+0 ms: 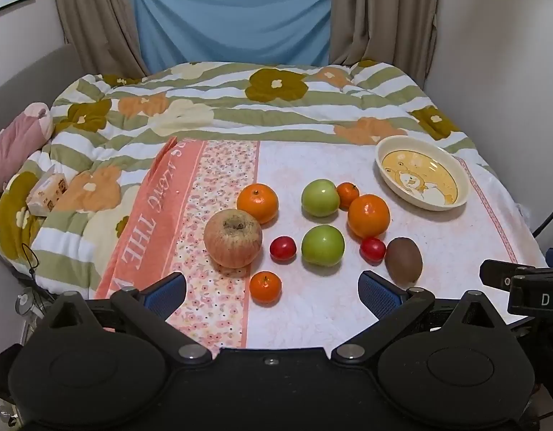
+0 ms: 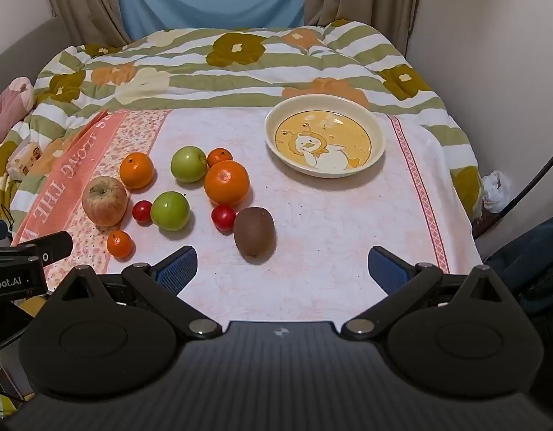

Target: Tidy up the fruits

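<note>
Several fruits lie on a pink cloth (image 1: 312, 309): a red-yellow apple (image 1: 232, 239), two green apples (image 1: 322, 245) (image 1: 320, 198), oranges (image 1: 257, 203) (image 1: 368, 216), small mandarins (image 1: 265, 287) (image 1: 348, 194), two red cherry tomatoes (image 1: 282, 249) (image 1: 372, 249) and a brown kiwi (image 1: 404, 259). A cream bowl (image 1: 422, 172) with a yellow cartoon print stands empty at the back right. My left gripper (image 1: 272, 292) is open and empty, just behind the small mandarin. My right gripper (image 2: 283, 269) is open and empty, near the kiwi (image 2: 254, 234), with the bowl (image 2: 325, 135) beyond.
The cloth lies on a bed with a striped flowered quilt (image 1: 240, 107). A pink pillow (image 1: 14, 143) and a tissue pack (image 1: 46, 194) lie at the left. Curtains and a blue sheet (image 1: 233, 18) hang behind. A wall stands at the right.
</note>
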Available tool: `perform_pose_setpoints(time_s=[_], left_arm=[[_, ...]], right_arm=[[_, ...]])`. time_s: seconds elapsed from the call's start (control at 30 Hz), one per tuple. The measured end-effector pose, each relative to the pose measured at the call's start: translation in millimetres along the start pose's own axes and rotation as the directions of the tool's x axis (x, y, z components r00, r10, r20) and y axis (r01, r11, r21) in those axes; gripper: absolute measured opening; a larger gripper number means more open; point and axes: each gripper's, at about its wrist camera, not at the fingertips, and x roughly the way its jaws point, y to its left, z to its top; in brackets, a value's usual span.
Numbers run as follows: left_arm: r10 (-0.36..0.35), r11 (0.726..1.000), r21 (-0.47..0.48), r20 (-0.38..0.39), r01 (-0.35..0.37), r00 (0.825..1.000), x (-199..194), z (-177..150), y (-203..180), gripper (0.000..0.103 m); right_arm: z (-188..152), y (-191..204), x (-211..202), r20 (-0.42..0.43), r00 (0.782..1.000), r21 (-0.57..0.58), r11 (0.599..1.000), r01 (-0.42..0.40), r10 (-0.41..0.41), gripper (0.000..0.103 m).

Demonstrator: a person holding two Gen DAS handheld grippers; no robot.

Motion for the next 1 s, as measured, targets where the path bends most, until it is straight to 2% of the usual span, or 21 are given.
perform_pose_setpoints(time_s=[0.1, 0.17, 1.0], left_arm=[[-0.001, 1.0, -0.002, 0.005, 0.001, 1.0, -2.2, -0.7, -1.0, 0.103], [-0.011, 1.0, -0.01, -0.022, 0.01, 1.0, 0.1, 1.0, 0.2, 0.103], [-0.012, 1.0, 0.003, 0.012, 0.012, 1.0, -1.0, 1.8, -3.1, 0.103]], right_arm=[[-0.2, 0.1, 1.0, -0.003, 1.0, 0.001, 1.0, -0.002, 0.002, 0.103], [-0.3, 0.2, 1.2, -0.005, 1.0, -0.002, 1.0, -0.004, 0.004, 0.103], [2.7, -1.5, 3.2, -0.002, 1.0, 0.005, 1.0, 0.002, -0.002, 0.103]])
